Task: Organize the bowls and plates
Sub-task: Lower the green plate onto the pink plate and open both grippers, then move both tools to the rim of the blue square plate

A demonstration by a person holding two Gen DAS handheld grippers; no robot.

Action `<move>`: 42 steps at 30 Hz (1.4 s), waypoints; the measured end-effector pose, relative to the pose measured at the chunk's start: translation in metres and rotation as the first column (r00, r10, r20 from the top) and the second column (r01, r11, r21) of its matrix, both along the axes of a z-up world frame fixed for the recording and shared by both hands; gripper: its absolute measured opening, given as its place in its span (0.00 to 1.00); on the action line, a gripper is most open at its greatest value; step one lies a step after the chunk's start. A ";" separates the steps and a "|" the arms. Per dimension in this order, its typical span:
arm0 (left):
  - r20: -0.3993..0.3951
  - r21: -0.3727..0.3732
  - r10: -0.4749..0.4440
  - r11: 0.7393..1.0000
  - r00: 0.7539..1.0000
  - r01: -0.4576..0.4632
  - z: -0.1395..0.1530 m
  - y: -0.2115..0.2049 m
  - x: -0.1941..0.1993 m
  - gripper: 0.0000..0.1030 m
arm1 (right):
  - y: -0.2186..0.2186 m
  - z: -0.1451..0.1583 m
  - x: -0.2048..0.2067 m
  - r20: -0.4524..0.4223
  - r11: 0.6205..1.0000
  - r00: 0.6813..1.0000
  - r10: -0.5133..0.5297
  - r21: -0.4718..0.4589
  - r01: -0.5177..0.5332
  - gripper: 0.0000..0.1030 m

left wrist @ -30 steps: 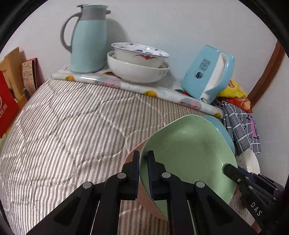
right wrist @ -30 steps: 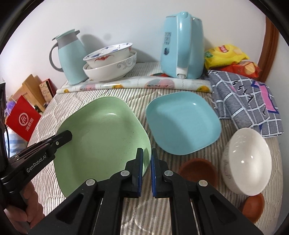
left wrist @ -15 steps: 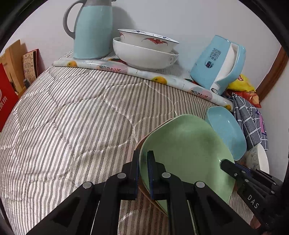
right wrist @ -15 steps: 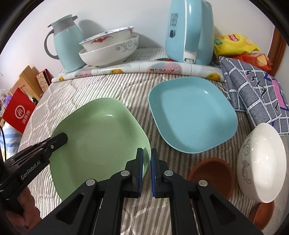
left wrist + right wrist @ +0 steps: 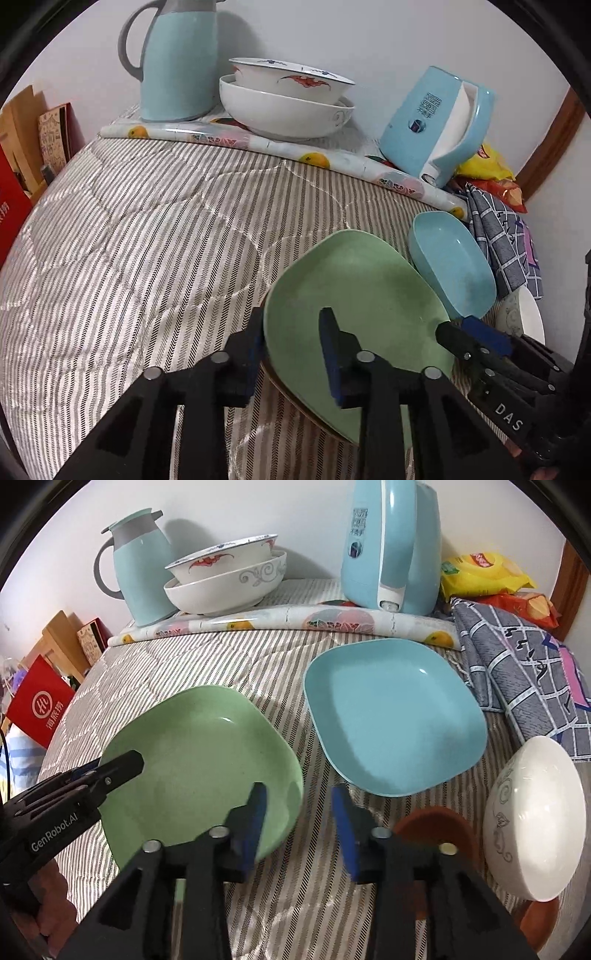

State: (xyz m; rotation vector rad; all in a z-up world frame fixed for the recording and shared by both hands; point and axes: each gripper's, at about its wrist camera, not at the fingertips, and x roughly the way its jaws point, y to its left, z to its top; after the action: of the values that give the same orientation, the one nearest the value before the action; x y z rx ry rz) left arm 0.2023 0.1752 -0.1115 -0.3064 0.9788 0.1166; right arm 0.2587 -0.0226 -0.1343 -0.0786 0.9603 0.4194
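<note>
Black, blue-padded fingers of our left gripper point(image 5: 295, 332) stand apart, one either side of the near left rim of the pale green squarish plate point(image 5: 354, 306), holding nothing. Our right gripper point(image 5: 298, 814) is likewise spread open and empty, its left finger over the green plate's right edge and its right finger over the striped quilt point(image 5: 258, 664) in the gap beside the plate. From the right wrist view, the left gripper point(image 5: 122, 766) reaches over the plate's opposite rim. A brown edge shows beneath the green plate in the left wrist view, so it lies on something, though we cannot tell what. Just right of it, apart by a strip of quilt, lies the light blue square plate point(image 5: 395, 716). Nearer to us on the right sit a small terracotta-brown bowl point(image 5: 436, 827) and, beside it, a white ceramic bowl with grey scroll pattern point(image 5: 535, 819), tilted on its side. Further back, a rolled fruit-patterned plastic sheet point(image 5: 280, 622) runs across the quilt; behind it stand a pale blue thermos jug with grey handle point(image 5: 140, 572), two nested white bowls, the upper one with a red bat motif point(image 5: 225, 576), and a light blue electric kettle point(image 5: 391, 542). A grey checked cloth point(image 5: 517, 664) and yellow snack bag point(image 5: 480, 572) lie at the far right.
</note>
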 end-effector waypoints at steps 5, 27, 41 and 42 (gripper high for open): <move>0.025 0.036 -0.003 0.999 1.000 0.002 0.013 -0.005 -0.006 0.51 | -0.013 0.007 -0.009 0.004 1.000 1.000 -0.012 0.010 0.012 0.41; 0.061 0.020 -0.053 0.998 0.997 0.052 0.056 -0.071 -0.004 0.51 | -0.129 0.065 -0.041 0.103 0.982 0.977 -0.187 0.008 0.187 0.72; 0.066 0.056 -0.057 0.997 0.996 0.053 0.066 -0.084 0.015 0.51 | -0.152 0.069 -0.036 0.166 0.973 0.959 -0.231 0.024 0.231 0.91; 0.058 0.064 -0.053 0.997 0.997 0.050 0.065 -0.084 0.017 0.51 | -0.152 0.068 -0.034 0.162 0.973 0.959 -0.231 0.030 0.230 0.91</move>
State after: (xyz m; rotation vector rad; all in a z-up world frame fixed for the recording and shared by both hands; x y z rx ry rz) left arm 0.2194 0.0912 -0.0463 -0.2255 0.9211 0.0905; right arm 0.2250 -0.1745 -0.0660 0.0090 0.7932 0.1990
